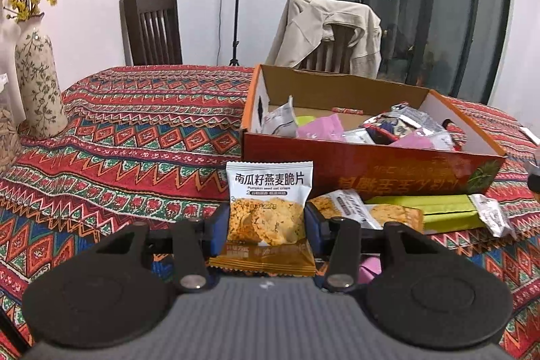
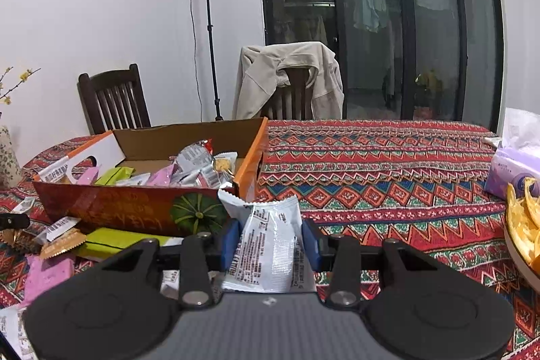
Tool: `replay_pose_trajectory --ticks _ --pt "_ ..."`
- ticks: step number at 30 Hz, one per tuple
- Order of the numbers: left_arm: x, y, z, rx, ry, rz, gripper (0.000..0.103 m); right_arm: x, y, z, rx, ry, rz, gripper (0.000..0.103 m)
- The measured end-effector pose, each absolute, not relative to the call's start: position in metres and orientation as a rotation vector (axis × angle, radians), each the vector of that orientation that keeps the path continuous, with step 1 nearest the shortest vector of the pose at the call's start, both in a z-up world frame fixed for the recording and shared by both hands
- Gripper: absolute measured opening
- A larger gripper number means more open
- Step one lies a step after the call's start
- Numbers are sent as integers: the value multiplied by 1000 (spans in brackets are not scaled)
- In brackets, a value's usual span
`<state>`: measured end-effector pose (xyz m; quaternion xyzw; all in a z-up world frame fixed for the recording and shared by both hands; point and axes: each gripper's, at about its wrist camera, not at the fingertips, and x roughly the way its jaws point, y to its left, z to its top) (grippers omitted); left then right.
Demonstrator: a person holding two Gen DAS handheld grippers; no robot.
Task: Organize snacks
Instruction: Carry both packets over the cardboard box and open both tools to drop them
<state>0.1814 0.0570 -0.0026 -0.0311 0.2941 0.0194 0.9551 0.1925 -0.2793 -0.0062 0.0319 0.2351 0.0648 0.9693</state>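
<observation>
Between the fingers of your left gripper (image 1: pixel 268 221) sat an oat crisp packet (image 1: pixel 268 208), clamped upright at its sides; the snack box (image 1: pixel 371 171) stood just beyond the fingertips, so you needed to carry it over the near wall before letting go. Between your right gripper's (image 2: pixel 270 242) fingers a silver packet (image 2: pixel 270 245) was pinched likewise, the box ahead to their left.

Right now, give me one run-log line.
left hand-held gripper: holding crisps packet | right hand-held gripper: holding white packet | box: part-filled
</observation>
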Motion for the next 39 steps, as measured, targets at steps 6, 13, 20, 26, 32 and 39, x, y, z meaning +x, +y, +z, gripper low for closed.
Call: replay_pose_trajectory --ticks 6,13,20,26,32,39 --pt "175 51 15 -49 564 18 46 186 -276 9 66 454 148 40" --pt "181 35 43 -3 522 -2 46 188 -261 33 40 416 179 40" --pt "203 7 67 31 481 -32 46 207 -239 52 32 403 214 40" --pt "229 -12 71 25 468 -35 46 231 -217 59 30 400 237 40" --pt "259 -23 66 9 467 -7 46 259 -196 58 41 409 246 40" --pt "295 -18 47 -20 467 48 46 289 -187 46 72 418 222 40"
